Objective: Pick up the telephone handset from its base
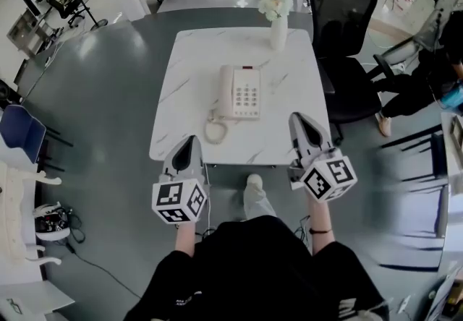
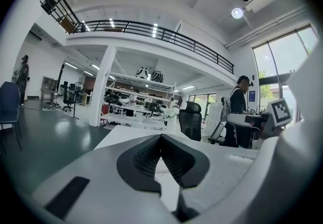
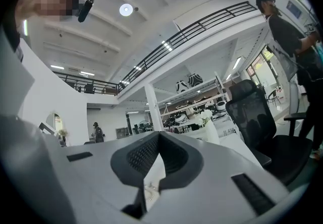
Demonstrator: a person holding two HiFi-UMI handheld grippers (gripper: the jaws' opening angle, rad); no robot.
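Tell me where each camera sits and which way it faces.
Head view: on the person's head, looking steeply down at the table and telephone; forearms, left gripper and right gripper show.
Left gripper view: on the left gripper, looking along its shut jaws across the table; the right gripper's marker cube shows.
Right gripper view: on the right gripper, looking along its shut jaws toward the vase.
Both gripper views share the black chair.
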